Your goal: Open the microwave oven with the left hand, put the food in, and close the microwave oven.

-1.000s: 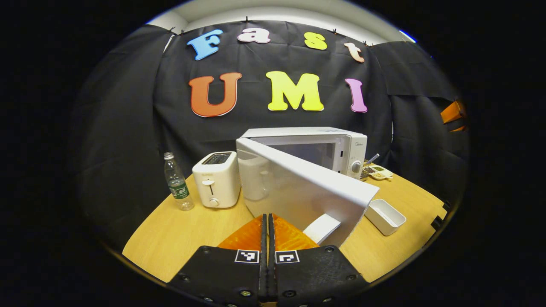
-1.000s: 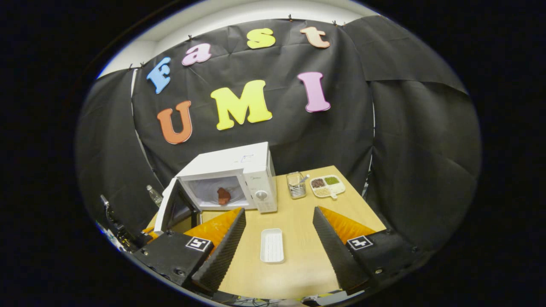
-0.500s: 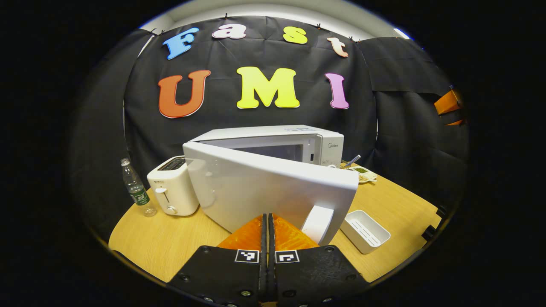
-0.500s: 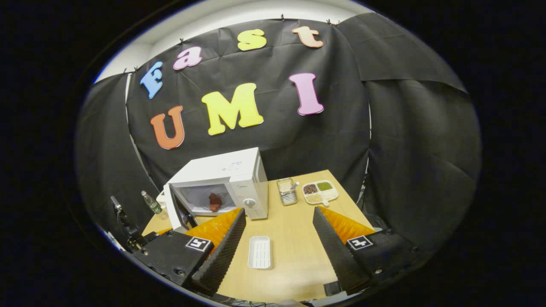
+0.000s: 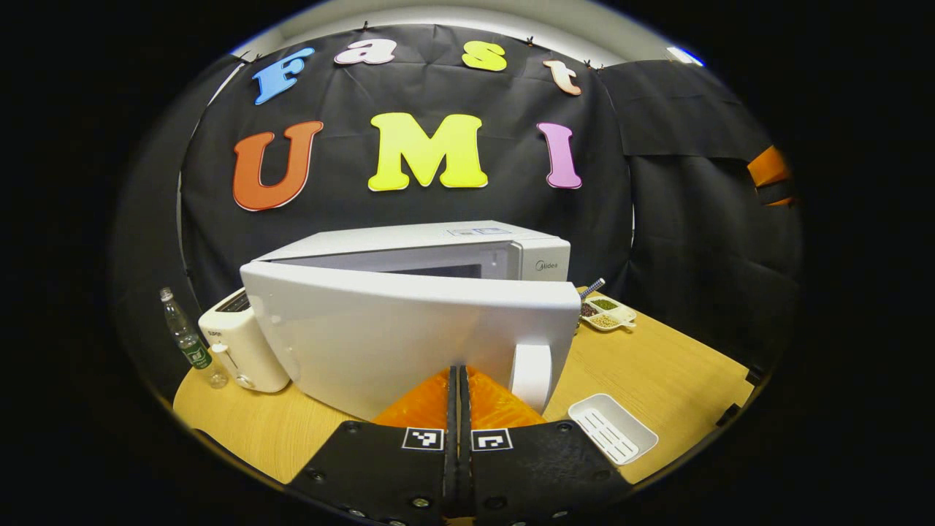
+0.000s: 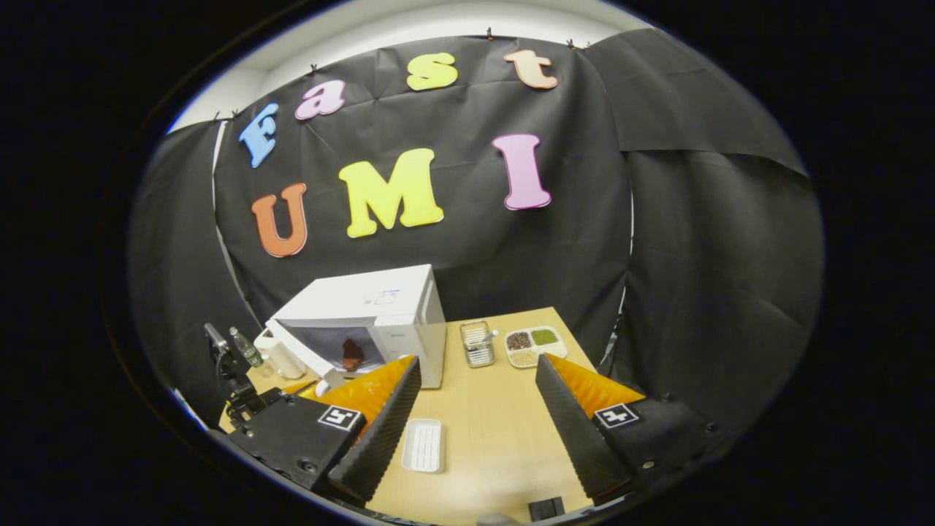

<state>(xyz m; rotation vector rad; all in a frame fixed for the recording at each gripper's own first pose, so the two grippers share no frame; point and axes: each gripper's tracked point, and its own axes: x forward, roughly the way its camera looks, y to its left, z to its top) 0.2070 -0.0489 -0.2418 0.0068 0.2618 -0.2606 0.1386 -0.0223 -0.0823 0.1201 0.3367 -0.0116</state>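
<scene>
**Microwave door nearly shut, food inside**

Swinging further round than a moment ago, the microwave door now stands only slightly ajar, a narrow gap left along its top edge. Nearest in the left gripper view, the left gripper is clenched, its fingers pressed flat together with nothing between them, their tips right at the door's outer face beside the white handle. A white tray lies on the wooden table just right of it. In the right gripper view, the right gripper hangs released, fingers wide apart over the table, grasping nothing. Beyond, the food, a reddish-brown lump, sits inside the microwave. Farther off stand a toaster and a water bottle, and to the right a divided dish and a small basket.
</scene>
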